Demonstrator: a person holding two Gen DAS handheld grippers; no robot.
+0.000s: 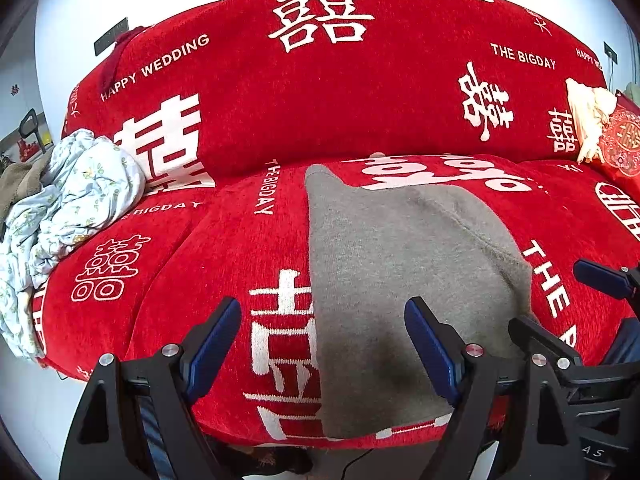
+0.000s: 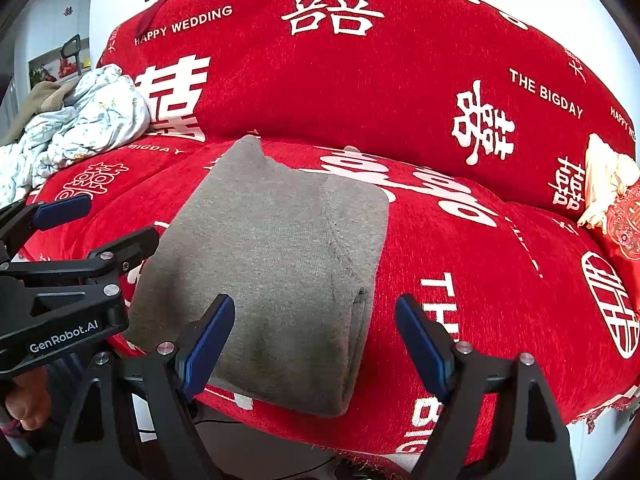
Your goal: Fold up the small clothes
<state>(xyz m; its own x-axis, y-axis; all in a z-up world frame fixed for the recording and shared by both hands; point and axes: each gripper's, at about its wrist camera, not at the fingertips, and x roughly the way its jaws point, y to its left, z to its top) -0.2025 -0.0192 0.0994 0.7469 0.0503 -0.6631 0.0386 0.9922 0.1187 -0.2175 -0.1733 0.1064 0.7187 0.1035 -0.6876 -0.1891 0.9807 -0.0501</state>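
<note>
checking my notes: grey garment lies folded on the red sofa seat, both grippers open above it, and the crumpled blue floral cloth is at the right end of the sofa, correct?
One thing is wrong: the crumpled blue floral cloth sits at the left end of the red sofa, as both wrist views show. The rest holds.

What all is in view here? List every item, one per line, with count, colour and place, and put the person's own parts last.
sofa: one, red cover with white lettering, fills both views.
grey garment: one, grey, folded flat on the seat's front edge, in the middle.
floral cloth: one heap, pale blue with small print, crumpled at the sofa's left end.
brown cloth: one, tan, behind the floral heap.
cream cloth: one, cream, bunched at the sofa's right end.
red cushion: one, red with white pattern, far right beside the cream cloth.
left gripper: one, black with blue pads, open, over the garment's left edge.
right gripper: one, black with blue pads, open, over the garment's near end.
hand: one, lower left of the right view, on the left gripper's handle.
</note>
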